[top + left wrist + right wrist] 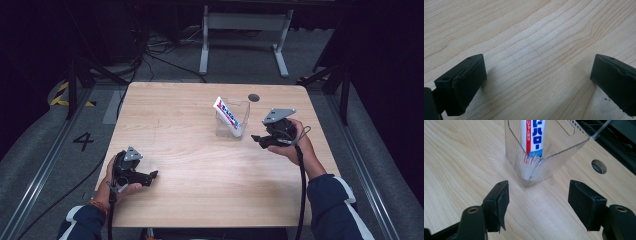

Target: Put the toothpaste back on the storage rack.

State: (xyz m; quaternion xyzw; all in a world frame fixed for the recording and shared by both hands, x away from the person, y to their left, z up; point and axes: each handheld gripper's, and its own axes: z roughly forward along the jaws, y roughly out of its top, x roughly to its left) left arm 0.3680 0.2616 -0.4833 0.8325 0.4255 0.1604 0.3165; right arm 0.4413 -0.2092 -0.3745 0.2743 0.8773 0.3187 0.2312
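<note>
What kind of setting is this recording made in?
Probably a lab or recording studio: a light wooden table on grey carpet, dark curtains around it, floor rails, loose black cables and a white metal stand.

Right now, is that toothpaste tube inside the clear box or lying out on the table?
Inside. The toothpaste tube stands tilted in the clear box, its lower end at the bottom and its top leaning out over the rim.

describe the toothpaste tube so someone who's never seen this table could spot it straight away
Start at the wooden table and look to its far right part, near the round hole in the top. A clear plastic container stands there, just beyond the open right gripper. Leaning inside it is the toothpaste tube, white with red and blue print, the only coloured thing on the table.
</note>
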